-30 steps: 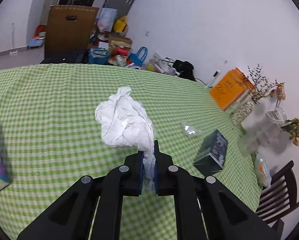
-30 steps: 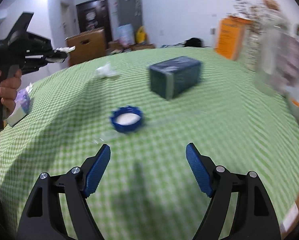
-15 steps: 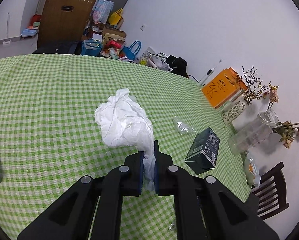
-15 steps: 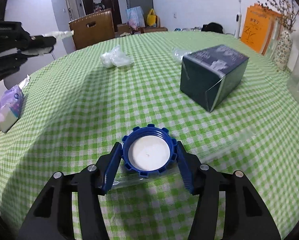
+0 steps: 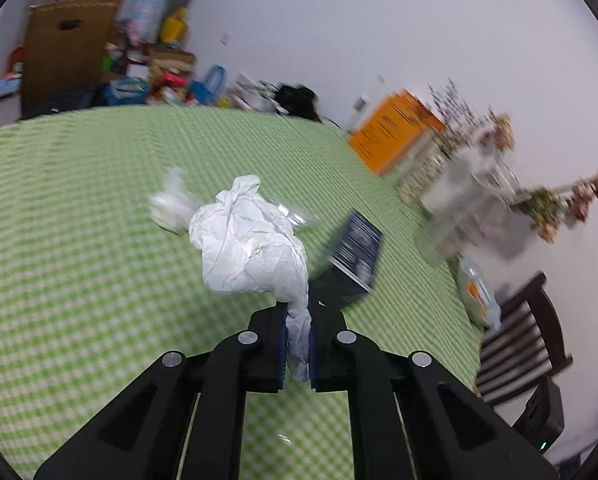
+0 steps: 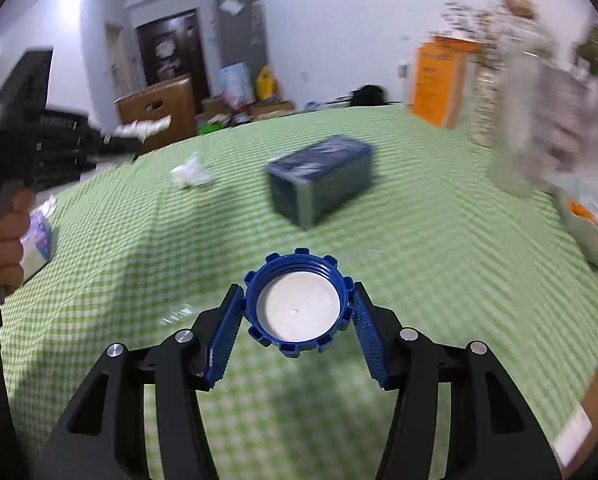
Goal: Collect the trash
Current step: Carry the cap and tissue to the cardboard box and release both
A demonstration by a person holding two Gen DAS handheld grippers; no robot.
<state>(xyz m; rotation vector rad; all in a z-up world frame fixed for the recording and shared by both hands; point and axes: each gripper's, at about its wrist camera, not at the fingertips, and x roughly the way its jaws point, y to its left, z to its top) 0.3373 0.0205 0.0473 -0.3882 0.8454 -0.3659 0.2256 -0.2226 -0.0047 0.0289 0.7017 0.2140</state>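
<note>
So you've got both grippers loaded: your left gripper (image 5: 297,320) is clamped tight on the tail of a crumpled white tissue (image 5: 251,244), the wad hanging out in front above the green checked tablecloth (image 5: 67,248), and your right gripper (image 6: 297,312) has its blue pads pressed against either side of a blue bottle cap (image 6: 299,307), open side up, white liner showing. Looks like the carry step, both pieces lifted, both views motion-blurred. No bin visible in either view, so next you need to find it and drop both loads. Trash left on the table: a smaller tissue wad (image 6: 191,174) near the far edge, a bit of clear plastic wrap (image 5: 295,212) just behind your held tissue, maybe the dark blue carton (image 6: 323,178) mid-table. Keep the cap level; grip is only on its ribs.
</note>
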